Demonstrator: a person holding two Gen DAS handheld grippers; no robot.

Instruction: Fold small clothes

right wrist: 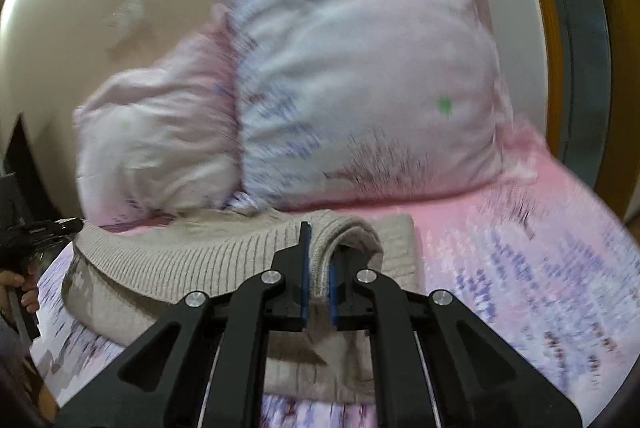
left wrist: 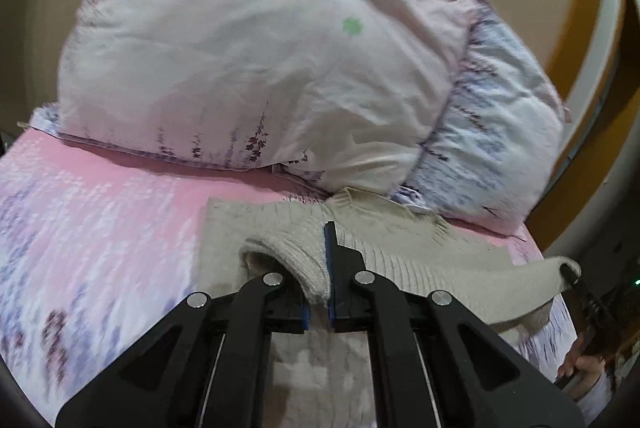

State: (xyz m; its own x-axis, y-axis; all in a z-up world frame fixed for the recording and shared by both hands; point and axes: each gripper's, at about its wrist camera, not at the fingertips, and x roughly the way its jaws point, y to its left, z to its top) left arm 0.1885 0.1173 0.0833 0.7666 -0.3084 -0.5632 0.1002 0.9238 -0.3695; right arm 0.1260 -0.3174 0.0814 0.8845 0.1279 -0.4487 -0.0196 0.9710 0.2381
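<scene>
A beige knit sweater (left wrist: 420, 268) lies on the bed (left wrist: 100, 228), close to the pillows at the head end. Each gripper pinches one edge of it.

In the left wrist view, the left gripper (left wrist: 318, 280) has its jaws drawn narrow, with a rolled ribbed edge of the sweater clamped between the blue pads. The fabric bulges out over the left finger and drapes to the right, where the knit stretches in a raised band toward the right gripper (left wrist: 576, 282), seen only as a dark tip biting the far corner of the cloth. Under the raised band, more of the sweater lies flat on the bed.

In the right wrist view, the right gripper (right wrist: 319, 280) is also nearly closed, holding a folded ribbed edge of the sweater (right wrist: 180, 260) between its pads. The knit runs left from there as a lifted strip toward the left gripper (right wrist: 44, 228), which shows dark and small at the picture's left edge. A lower layer of the sweater rests on the pink flowered sheet (right wrist: 540, 268).

Two pillows lean behind the sweater at the head of the bed: a pale pink one (left wrist: 240, 59) and a blue-and-white flowered one (left wrist: 492, 131) beside it, touching. The sweater's far edge reaches just to their base. Both views are blurred.
</scene>
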